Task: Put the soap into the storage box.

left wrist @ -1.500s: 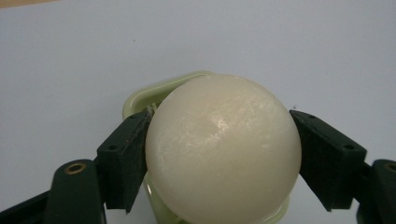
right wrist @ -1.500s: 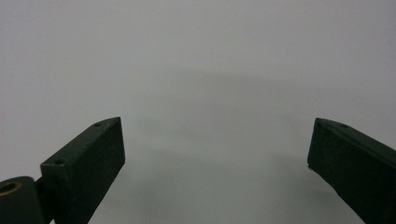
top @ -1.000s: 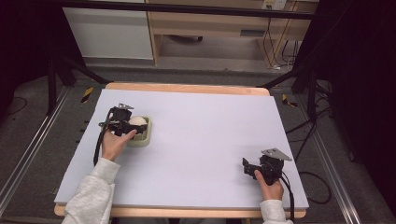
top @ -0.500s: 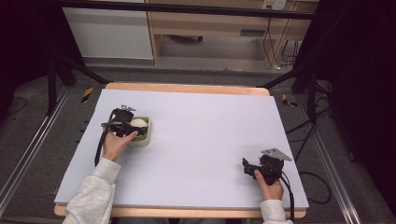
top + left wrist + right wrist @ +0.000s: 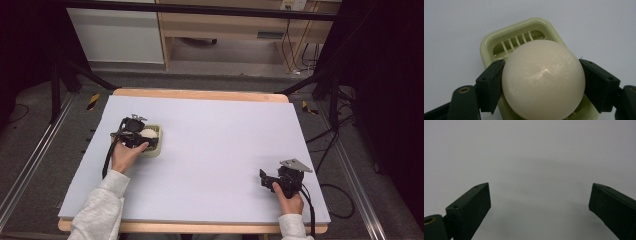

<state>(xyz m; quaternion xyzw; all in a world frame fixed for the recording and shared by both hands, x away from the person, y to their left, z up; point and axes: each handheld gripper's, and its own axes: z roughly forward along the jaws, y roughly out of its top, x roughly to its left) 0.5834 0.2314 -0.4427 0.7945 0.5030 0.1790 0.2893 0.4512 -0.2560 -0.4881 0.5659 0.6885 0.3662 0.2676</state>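
A pale, smooth egg (image 5: pixel 543 80) is held between the two black jaws of my left gripper (image 5: pixel 541 82), just over a light green slotted egg slicer base (image 5: pixel 521 31). From above, the left gripper (image 5: pixel 141 138) sits over that green slicer (image 5: pixel 154 149) at the table's left, with the egg (image 5: pixel 148 133) showing white at its tip. My right gripper (image 5: pixel 264 178) rests at the front right of the table, jaws wide apart; between them in the right gripper view (image 5: pixel 540 202) there is only bare table surface.
The table (image 5: pixel 215 135) has a pale lilac top with a wooden rim. Black frame legs and cables stand at both sides, and a wooden cabinet (image 5: pixel 235 25) is beyond the far edge.
The left hand has drawn slightly toward the front of the table with the egg. The right gripper has not moved.
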